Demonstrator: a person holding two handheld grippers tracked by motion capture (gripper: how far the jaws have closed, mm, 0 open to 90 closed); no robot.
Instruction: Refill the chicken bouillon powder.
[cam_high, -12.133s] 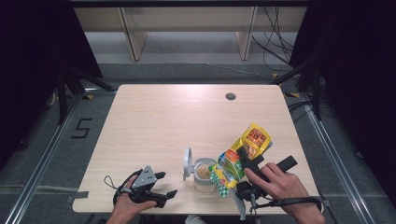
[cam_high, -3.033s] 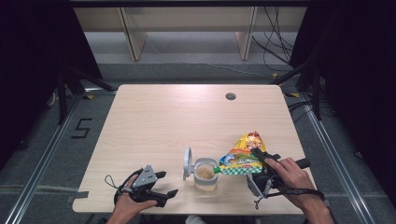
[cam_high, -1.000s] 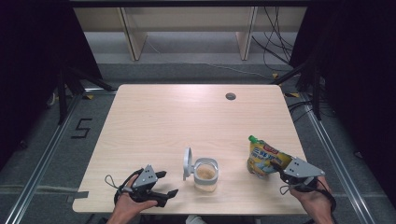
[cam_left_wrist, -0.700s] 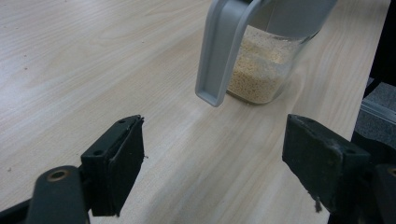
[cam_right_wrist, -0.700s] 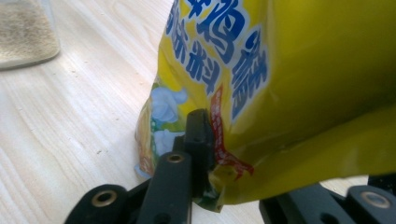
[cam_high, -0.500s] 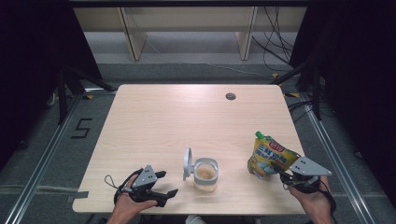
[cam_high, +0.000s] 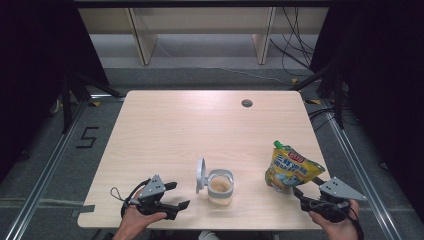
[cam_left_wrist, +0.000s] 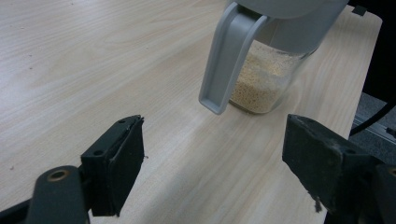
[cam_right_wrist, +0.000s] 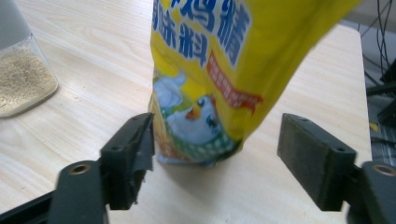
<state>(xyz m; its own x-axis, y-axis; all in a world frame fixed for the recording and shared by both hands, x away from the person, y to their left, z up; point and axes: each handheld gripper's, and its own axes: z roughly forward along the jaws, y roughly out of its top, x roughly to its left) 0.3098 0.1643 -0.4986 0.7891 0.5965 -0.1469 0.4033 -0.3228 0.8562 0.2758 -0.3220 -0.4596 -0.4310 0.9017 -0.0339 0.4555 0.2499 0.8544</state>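
**High view: pouch set down beside filled jar, lid not yet shut**

High view, near right corner of the table (cam_high: 165, 130): right tongs (cam_high: 303, 192) spread wide, just been opening, nothing pressed between the pads. Seen along the right gripper view, black jaws standing clear on either side of the yellow seasoning pouch (cam_right_wrist: 219, 70), its base on the wood, body leaning. Pouch upright on the table in the high view (cam_high: 290, 170), green cap on top, just ahead of the right tongs.

Left tongs (cam_high: 176, 195) resting near the front left edge, likewise wide and empty; in the left gripper view, pads apart with bare wood between them, pointing toward the clear jar (cam_left_wrist: 266, 70).

Jar in mid-front of the table (cam_high: 220, 186), part filled with pale granules, grey flip lid (cam_high: 201, 175) hinged open and standing at its left side.

Judged from this: filling apparently done, pouch released and parked. Left to do, probably: closing the jar lid, with either tongs.
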